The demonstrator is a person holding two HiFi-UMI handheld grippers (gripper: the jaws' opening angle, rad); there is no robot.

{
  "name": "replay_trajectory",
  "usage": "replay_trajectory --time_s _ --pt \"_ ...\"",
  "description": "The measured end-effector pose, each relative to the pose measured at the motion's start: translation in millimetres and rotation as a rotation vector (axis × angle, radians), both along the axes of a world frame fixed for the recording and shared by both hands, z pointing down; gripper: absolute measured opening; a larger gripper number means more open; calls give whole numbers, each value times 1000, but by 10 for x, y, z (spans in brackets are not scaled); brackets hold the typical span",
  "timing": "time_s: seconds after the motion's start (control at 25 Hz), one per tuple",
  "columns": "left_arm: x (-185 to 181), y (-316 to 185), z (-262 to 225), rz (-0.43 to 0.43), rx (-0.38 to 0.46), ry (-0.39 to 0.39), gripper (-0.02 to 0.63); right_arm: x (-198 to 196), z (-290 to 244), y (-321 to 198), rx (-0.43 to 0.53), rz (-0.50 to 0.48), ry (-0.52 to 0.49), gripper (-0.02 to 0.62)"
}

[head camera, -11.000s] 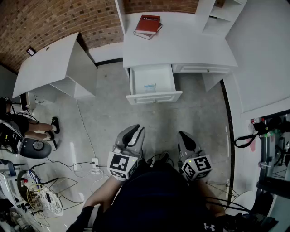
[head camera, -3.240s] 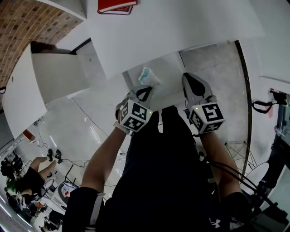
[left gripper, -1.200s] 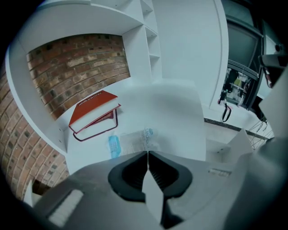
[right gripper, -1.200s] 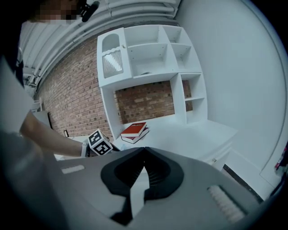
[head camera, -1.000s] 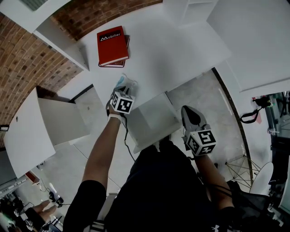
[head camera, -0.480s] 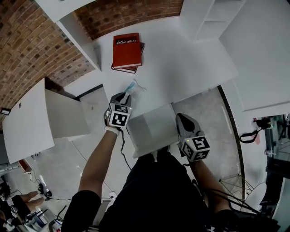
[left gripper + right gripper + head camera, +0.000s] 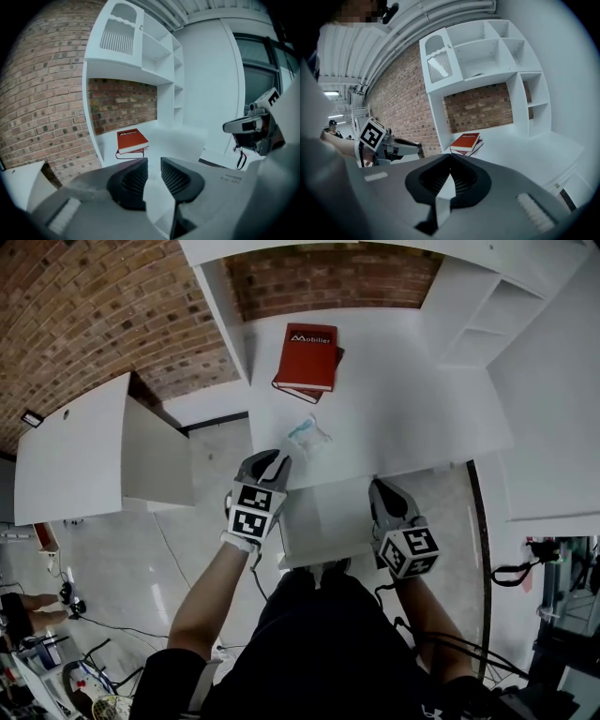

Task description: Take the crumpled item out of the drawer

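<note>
crumpled item (image 7: pixel 307 435): small wad, white with light blue patches
pose: lying loose, scrunched (folds too small to read)
place: on the white desk top (image 7: pixel 403 418), near its front edge, apart from the red book (image 7: pixel 306 357)
drawer (image 7: pixel 323 521): white, pulled out below that edge

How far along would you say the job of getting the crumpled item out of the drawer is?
Done: the crumpled item lies on the desktop, outside the open drawer. In hand: nothing. The left gripper has just been opening its jaws, with nothing between them, and the right gripper is shut and empty. Left: probably only closing the drawer, if that is wanted.
</note>
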State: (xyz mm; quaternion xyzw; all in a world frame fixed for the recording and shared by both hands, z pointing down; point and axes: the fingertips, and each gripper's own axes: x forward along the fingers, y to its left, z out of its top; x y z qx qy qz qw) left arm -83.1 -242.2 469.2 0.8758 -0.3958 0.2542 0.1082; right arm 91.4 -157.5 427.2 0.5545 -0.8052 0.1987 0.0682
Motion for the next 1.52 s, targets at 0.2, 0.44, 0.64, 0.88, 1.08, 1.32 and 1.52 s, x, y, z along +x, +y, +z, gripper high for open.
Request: replay_trajectory --time_s 0.2,0.44,0.64,0.88,1.08,1.32,1.52 --pt "-94 252 -338 -50 29 66 95 -146 -138 -73 27 -50 -22 3" --pt "-70 595 -717 -78 36 133 95 -289 -367 -128 75 -97 -51 3" --pt "40 743 -1095 -66 144 167 95 -345 -577 -154 119 -120 -70 3" --pt "51 785 -1531 -69 297 140 94 -407 -833 -155 173 -139 -88 3" --pt "21 805 -1694 -91 339 190 52 -426 -1030 -128 222 -151 -72 3" --pt "-8 827 -1650 -97 323 234 3 -413 -1155 -73 258 -154 -32 3" --pt "-35 817 -1611 -103 292 259 3 -364 -1246 -68 286 -136 -2 3"
